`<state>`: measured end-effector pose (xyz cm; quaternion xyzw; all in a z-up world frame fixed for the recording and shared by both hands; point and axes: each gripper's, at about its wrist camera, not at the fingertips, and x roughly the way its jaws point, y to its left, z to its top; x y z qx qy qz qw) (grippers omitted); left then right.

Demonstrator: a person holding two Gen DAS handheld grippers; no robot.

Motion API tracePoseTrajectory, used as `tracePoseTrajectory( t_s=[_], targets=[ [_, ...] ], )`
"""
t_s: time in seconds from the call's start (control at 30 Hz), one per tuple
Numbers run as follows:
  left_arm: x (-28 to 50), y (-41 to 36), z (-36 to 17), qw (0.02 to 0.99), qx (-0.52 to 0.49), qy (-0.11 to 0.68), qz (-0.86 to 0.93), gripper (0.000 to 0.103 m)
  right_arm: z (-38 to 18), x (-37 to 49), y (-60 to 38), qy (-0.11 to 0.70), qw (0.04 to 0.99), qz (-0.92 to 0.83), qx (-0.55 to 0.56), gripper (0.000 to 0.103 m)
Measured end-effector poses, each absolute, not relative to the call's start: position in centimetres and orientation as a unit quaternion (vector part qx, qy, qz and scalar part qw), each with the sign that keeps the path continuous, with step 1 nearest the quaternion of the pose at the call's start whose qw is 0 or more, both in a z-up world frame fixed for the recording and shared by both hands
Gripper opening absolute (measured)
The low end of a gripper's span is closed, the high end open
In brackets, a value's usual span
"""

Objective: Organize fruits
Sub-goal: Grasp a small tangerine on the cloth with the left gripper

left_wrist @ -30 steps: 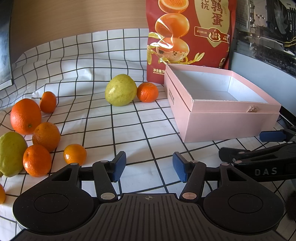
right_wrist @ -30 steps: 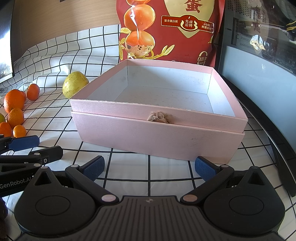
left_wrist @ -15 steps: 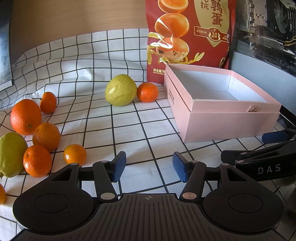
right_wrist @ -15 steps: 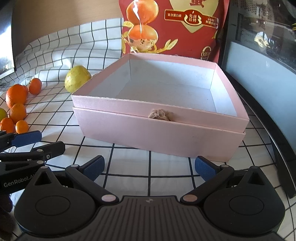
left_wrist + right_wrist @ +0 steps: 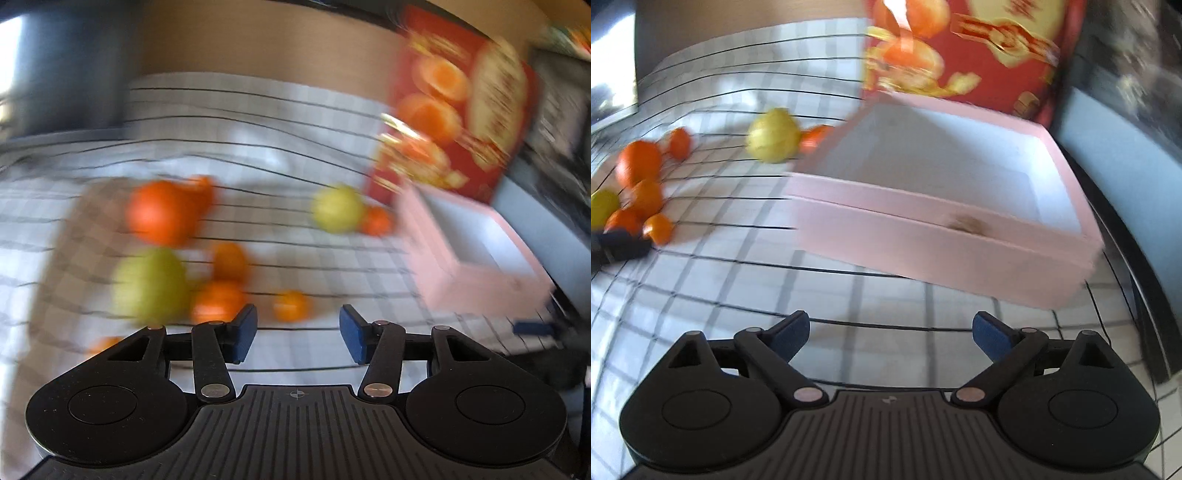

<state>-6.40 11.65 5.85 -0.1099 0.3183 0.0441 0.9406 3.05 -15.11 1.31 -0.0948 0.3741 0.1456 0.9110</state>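
Landmark: we place everything against the pink box (image 5: 945,229), which sits open and empty on the checked cloth (image 5: 746,280) covering the counter.
Fruit: nothing is in the box yet. A yellow-green fruit (image 5: 337,209) with a small orange (image 5: 376,220) touching it lies just beside the box's far left corner; a cluster of oranges and a second green fruit (image 5: 149,282) lies well to the left of it.
Left claw: the left claw (image 5: 297,334) is released with nothing between its pads, and its jaws are closing. It hangs over the cloth left of the box, with the smallest orange (image 5: 291,305) just ahead of its tips.
Right claw: the right claw (image 5: 890,336) is also released and holds nothing, its jaws closing slightly, in front of the box's near wall.
Step in hand: we judge this to be the reach for a first fruit, likely that smallest orange. We would keep the jaws wider than the fruit until the pads straddle it, then close gently across its middle.
Edges: the box's rim is raised, so fruit must be lifted over it. The red bag (image 5: 975,55) stands right behind the box.
Open room: the bare cloth between the cluster and the box gives a free path.
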Motion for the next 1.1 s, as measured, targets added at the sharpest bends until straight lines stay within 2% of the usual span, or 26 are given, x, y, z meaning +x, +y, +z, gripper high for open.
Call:
tracePoseTrajectory(
  t_s=[0.13,0.2,0.33,0.47,0.53,0.6,0.77,0.93,1.1],
  targets=[
    [-8.4,17.3,6.3,0.932,-0.118,0.321,0.120,0.053,2.2,1.7,-12.2,0.369,0.907,0.181,-0.091,0.096],
    [-8.4,19.0,5.5,0.923,-0.105,0.347,0.131,0.053,2.3,1.2,-10.2,0.373,0.902,0.193,-0.096,0.096],
    [-7.7,19.7,3.8,0.904,-0.092,0.399,0.121,0.053,2.8,0.4,-6.7,0.367,0.896,0.220,-0.119,0.096],
    [-7.8,19.8,2.7,0.905,-0.107,0.396,0.116,0.053,3.9,-0.1,-4.5,0.357,0.887,0.261,-0.132,0.096],
    [-7.6,19.6,2.4,0.908,-0.102,0.390,0.111,0.051,4.3,-0.4,-3.8,0.348,0.887,0.271,-0.138,0.096],
    [-7.3,19.4,2.4,0.908,-0.101,0.393,0.105,0.039,4.4,-0.5,-3.1,0.347,0.882,0.281,-0.149,0.095],
    [-8.4,20.1,3.0,0.910,-0.146,0.379,0.083,0.039,4.6,-0.5,-1.7,0.347,0.876,0.297,-0.153,0.090],
    [-10.6,19.2,3.7,0.908,-0.167,0.380,0.053,0.039,4.9,0.7,0.0,0.348,0.872,0.311,-0.146,0.081],
    [-11.7,17.4,4.1,0.905,-0.175,0.388,0.004,0.039,5.7,3.8,3.1,0.375,0.857,0.336,-0.110,0.054]
  ],
)
